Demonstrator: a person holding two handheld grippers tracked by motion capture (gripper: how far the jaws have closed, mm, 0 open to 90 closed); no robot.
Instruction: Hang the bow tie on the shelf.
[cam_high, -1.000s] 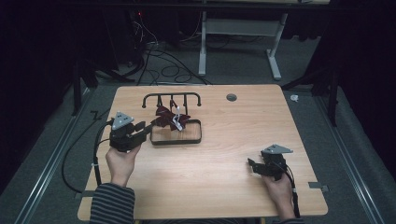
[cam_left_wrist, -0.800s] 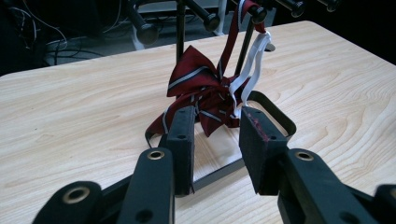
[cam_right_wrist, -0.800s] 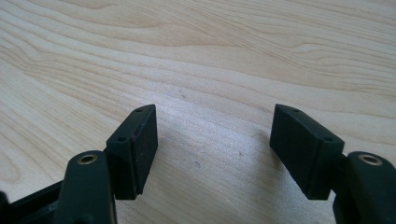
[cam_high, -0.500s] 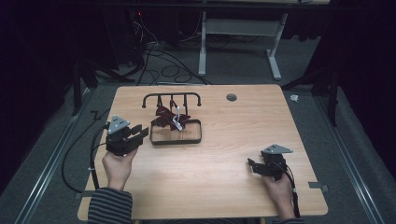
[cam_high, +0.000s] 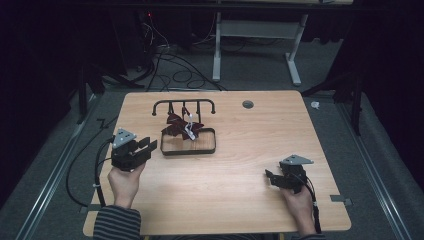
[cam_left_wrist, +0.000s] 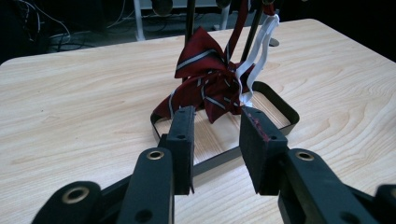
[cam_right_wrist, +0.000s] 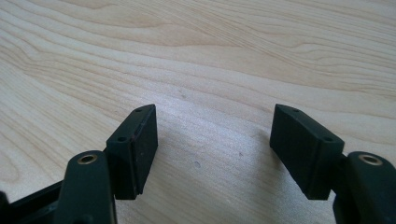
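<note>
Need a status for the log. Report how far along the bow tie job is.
Done: the red striped bow tie hangs by its white strap from the black rack, drooping over the black tray.
In hand: nothing; the left gripper is open just short of the tray, its fingers empty.
Left: little that shows; the right gripper rests open on the table.

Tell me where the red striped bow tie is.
In the high view the bow tie hangs from the black rack over the tray, left of centre, just beyond the left gripper.

Dark room; grey carpet (cam_high: 250, 75); cables (cam_high: 170, 62); white desk frame (cam_high: 255, 50) behind.
</note>
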